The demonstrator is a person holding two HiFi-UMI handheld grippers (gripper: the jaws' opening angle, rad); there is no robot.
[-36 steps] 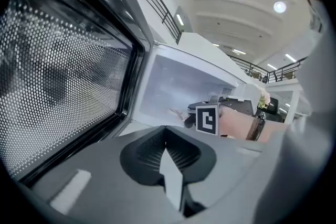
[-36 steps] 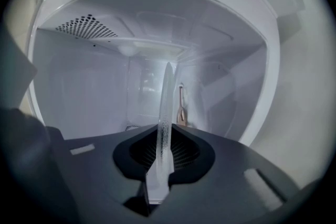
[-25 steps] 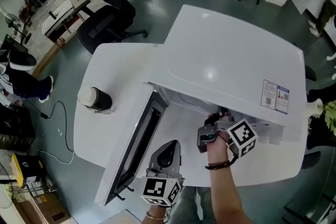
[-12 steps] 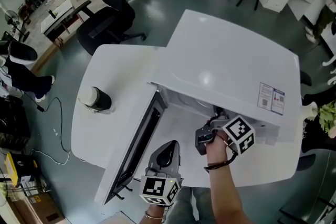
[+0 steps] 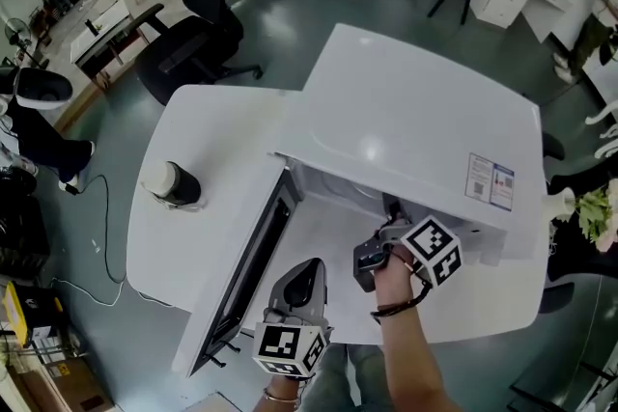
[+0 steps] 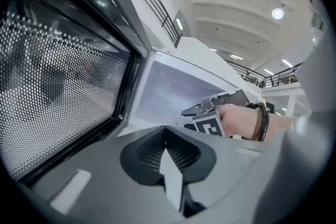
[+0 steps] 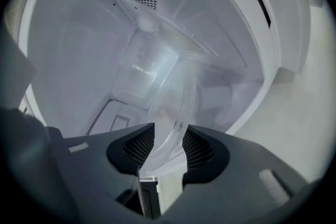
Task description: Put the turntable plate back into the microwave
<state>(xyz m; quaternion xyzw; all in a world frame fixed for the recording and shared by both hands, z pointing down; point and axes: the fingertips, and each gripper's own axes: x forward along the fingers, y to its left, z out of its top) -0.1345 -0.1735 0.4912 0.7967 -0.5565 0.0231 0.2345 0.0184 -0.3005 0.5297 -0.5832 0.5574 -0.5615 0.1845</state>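
1. The clear turntable plate (image 7: pixel 173 94) is inside the microwave (image 5: pixel 415 111) cavity. It shows nearly edge-on at the centre of the right gripper view.
2. Its near rim lies between the jaws of the right gripper (image 7: pixel 168 148), which have just been opening and stand released, wide apart.
3. The left gripper (image 6: pixel 168 145) is at the lower middle of the head view, clenched on nothing, beside the open door (image 5: pixel 246 270).

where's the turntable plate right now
Right gripper view, centre: the turntable plate is inside the microwave, its near rim between the right gripper's just-opened jaws.
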